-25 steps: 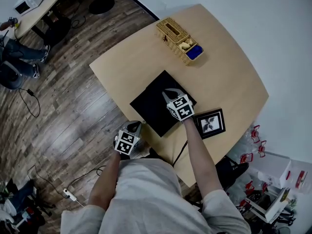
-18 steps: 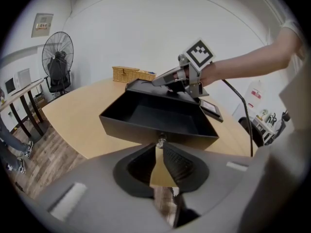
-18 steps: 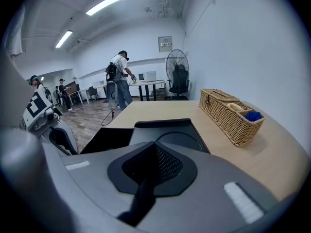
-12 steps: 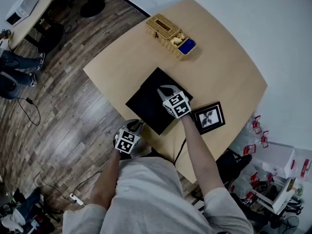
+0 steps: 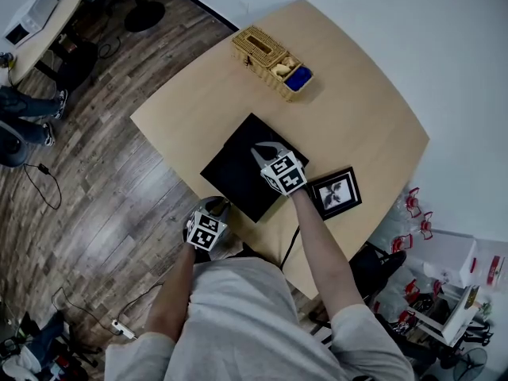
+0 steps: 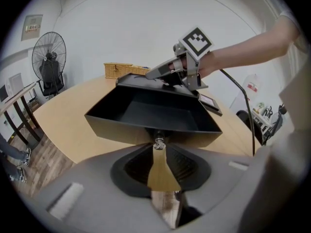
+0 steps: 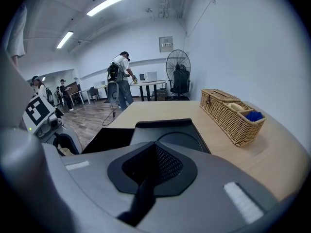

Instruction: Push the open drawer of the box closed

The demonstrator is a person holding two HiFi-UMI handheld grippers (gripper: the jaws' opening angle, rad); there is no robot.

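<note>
As left tool [image 6: 159, 148] nips knob [image 6: 158, 141], drawer [image 6: 150, 113] juts ahead.

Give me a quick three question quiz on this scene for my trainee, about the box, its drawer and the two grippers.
1. True or false: the drawer of the black box stands open.
2. Where does the right gripper lie? A) on top of the black box B) inside the wicker basket C) on the picture frame
3. Fill in: the left gripper is shut on the drawer's small ___.
Key: 1 true; 2 A; 3 knob.
</note>
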